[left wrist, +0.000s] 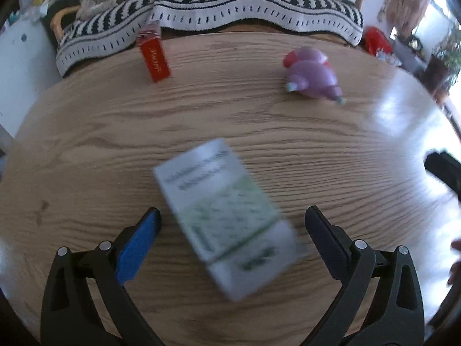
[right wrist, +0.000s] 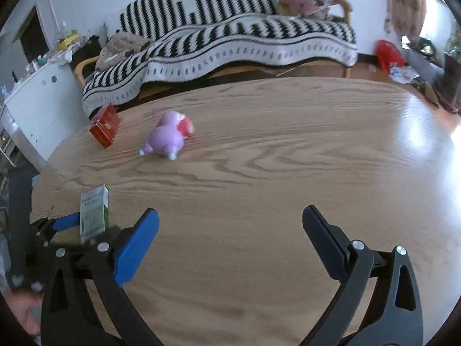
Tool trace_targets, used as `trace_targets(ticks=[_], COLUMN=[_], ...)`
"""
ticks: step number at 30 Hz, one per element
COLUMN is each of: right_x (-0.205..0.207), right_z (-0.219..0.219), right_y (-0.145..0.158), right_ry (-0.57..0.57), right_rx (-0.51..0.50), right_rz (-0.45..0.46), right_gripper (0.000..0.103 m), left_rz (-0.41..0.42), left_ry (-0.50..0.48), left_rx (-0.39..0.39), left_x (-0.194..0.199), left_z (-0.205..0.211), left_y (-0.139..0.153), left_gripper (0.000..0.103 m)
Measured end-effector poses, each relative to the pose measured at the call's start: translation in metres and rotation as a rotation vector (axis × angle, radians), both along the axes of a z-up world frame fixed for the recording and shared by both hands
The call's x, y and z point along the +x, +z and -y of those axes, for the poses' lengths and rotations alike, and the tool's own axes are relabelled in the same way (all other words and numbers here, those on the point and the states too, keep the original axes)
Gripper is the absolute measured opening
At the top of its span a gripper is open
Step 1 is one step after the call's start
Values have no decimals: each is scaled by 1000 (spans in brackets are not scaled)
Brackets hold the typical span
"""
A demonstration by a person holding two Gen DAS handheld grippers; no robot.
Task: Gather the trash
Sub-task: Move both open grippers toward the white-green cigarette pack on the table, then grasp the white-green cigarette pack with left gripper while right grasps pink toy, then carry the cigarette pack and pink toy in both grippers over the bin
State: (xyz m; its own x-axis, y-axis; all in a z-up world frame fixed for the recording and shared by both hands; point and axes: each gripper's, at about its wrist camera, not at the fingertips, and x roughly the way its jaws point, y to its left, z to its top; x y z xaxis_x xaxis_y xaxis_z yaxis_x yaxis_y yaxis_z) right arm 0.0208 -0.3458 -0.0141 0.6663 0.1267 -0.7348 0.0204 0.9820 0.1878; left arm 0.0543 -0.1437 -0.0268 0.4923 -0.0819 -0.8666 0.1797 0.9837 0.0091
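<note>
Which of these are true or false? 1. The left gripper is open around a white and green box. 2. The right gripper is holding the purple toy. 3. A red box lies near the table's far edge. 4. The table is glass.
1. True: the left gripper stands open with the white and green box between its fingers, not clamped.
2. False: the right gripper is open and empty; the purple toy lies apart on the table.
3. True: the red box lies by the far edge.
4. False: the table has a wood-grain top.
</note>
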Motion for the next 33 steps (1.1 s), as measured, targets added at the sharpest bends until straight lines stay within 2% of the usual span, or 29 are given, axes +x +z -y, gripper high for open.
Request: trace_targets(ticks=[5, 13, 21, 23, 24, 25, 26, 28, 33], right_x=[52, 120, 147, 148, 146, 144, 141, 133, 88], right_z=[-41, -78, -82, -79, -78, -79, -78, -76, -72], right_y=[-4, -10, -27, -29, -27, -24, -23, -21, 1], right_ry=[63, 66, 49, 47, 56, 69, 63, 90, 92], right_rx=[-6, -52, -104, -104, -92, -85, -93, -53, -57], right_rz=[6, -32, -91, -101, -91, -79, -85, -97, -41], right_gripper=[96, 96, 96, 96, 88, 62, 61, 51, 49], left_rz=[-12, 1, 19, 12, 13, 24, 41, 12, 16], left_ry=[-17, -36, -62, -89, -92, -91, -99, -89, -92], left_rx=[3, -4, -13, -44, -76, -70, -54, -92, -87], left_x=[13, 20, 13, 13, 13, 12, 11, 13, -2], left_z=[-25, -34, -38, -43, -48, -51, -52, -59, -58], left_y=[2, 1, 0, 1, 3, 5, 8, 11, 22], left_gripper=[97, 97, 97, 97, 94, 67, 65, 61, 60])
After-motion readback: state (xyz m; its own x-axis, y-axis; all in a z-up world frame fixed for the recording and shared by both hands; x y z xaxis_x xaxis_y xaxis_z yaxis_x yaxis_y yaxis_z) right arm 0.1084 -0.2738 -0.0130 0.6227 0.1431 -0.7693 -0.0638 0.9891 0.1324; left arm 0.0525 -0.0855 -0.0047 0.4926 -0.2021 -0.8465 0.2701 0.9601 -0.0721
